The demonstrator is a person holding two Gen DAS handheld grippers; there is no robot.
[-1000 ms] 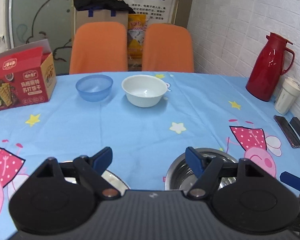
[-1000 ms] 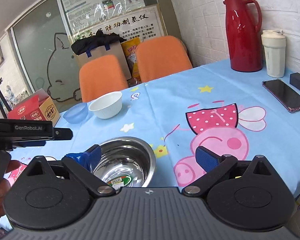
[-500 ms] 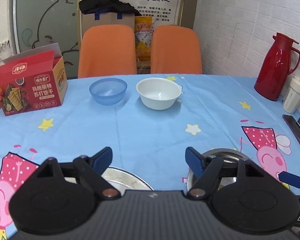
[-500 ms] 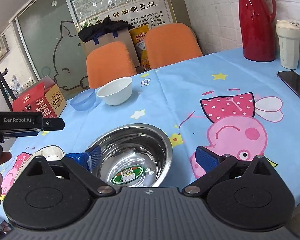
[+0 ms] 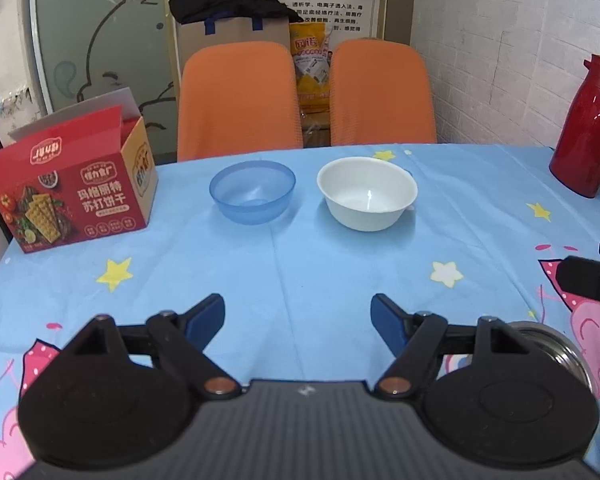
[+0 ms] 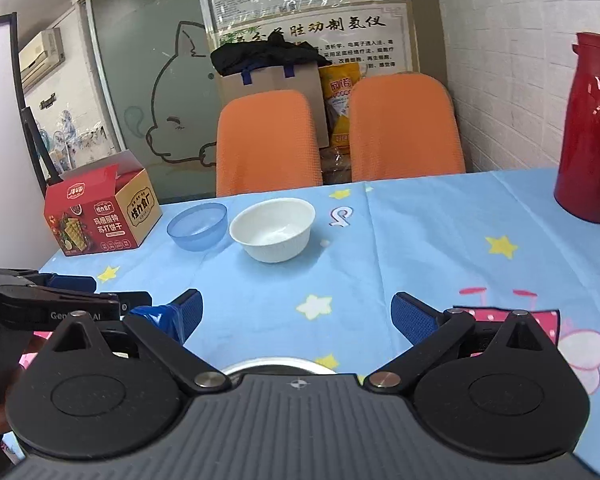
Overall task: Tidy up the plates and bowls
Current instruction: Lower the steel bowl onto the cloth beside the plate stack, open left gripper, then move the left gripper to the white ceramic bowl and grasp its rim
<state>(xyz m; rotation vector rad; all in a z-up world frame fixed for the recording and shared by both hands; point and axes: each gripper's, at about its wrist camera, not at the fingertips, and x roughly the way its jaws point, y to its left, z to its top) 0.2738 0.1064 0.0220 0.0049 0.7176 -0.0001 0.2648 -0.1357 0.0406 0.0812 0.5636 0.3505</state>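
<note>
A translucent blue bowl point(image 5: 252, 191) and a white bowl point(image 5: 367, 192) stand side by side at the far middle of the table, also seen as the blue bowl point(image 6: 197, 225) and the white bowl point(image 6: 273, 228) in the right wrist view. My left gripper point(image 5: 298, 314) is open above bare tablecloth, well short of both bowls. My right gripper point(image 6: 296, 312) is open too, nothing between its fingers. A steel bowl point(image 5: 556, 350) peeks out at the lower right behind the left gripper; its rim point(image 6: 278, 361) shows just under the right gripper's body.
A red cracker box point(image 5: 74, 184) stands at the far left. A red thermos point(image 6: 590, 128) stands at the far right by the brick wall. Two orange chairs point(image 5: 240, 98) sit behind the table. The left gripper's body point(image 6: 56, 304) and a hand appear at the right view's left edge.
Both grippers moved forward over the table toward the far bowls. The steel bowl slid almost out of sight beneath them, and the steel plate left the left view. Jaws stayed as wide as before.
</note>
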